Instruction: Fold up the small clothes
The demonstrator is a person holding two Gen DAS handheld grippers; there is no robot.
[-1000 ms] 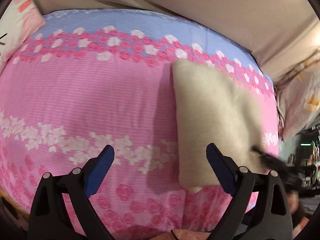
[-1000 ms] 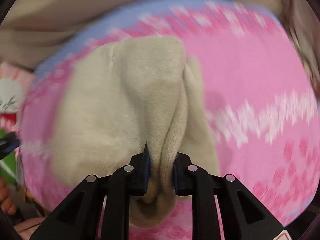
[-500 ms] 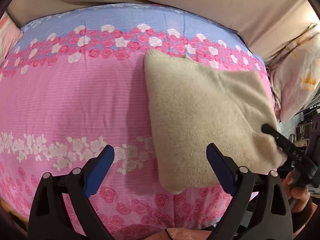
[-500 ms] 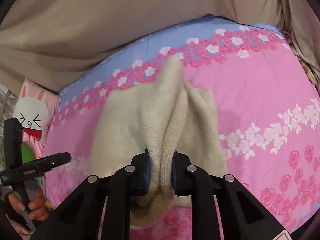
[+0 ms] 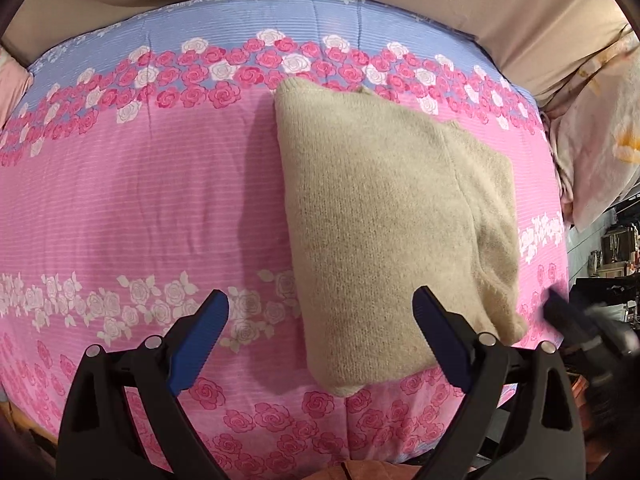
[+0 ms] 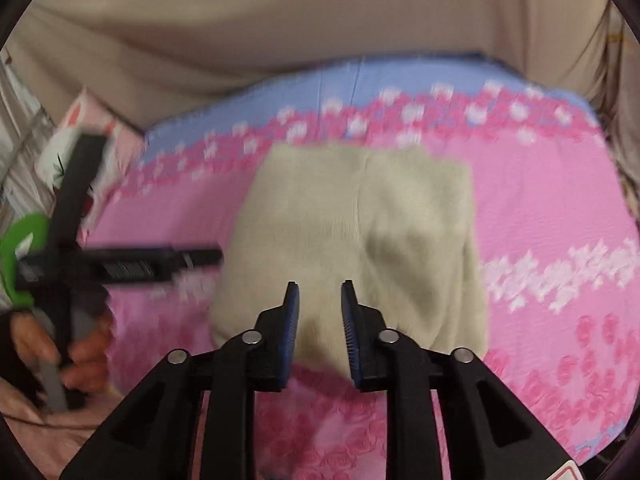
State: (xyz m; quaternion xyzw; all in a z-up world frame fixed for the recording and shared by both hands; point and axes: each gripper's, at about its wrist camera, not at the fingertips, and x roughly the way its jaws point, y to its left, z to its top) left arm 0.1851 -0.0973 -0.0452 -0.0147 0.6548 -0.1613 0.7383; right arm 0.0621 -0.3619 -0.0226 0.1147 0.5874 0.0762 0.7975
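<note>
Since both tongs, left (image 5: 320, 344) & right (image 6: 319, 332), gape w/ nothing held, beige knit (image 5: 392, 216) looks soft, light, floppy; pinch a corner edge.

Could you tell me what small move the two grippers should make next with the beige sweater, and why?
Probably draw the right gripper back and clear. Its jaws stand apart with nothing between them, and the beige sweater lies folded on the pink floral bedspread. The left gripper is open too, so the fold looks done.

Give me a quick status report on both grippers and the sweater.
Left gripper open, empty. Right gripper open, empty. Beige sweater folded on bedspread. Nothing blocking.
</note>
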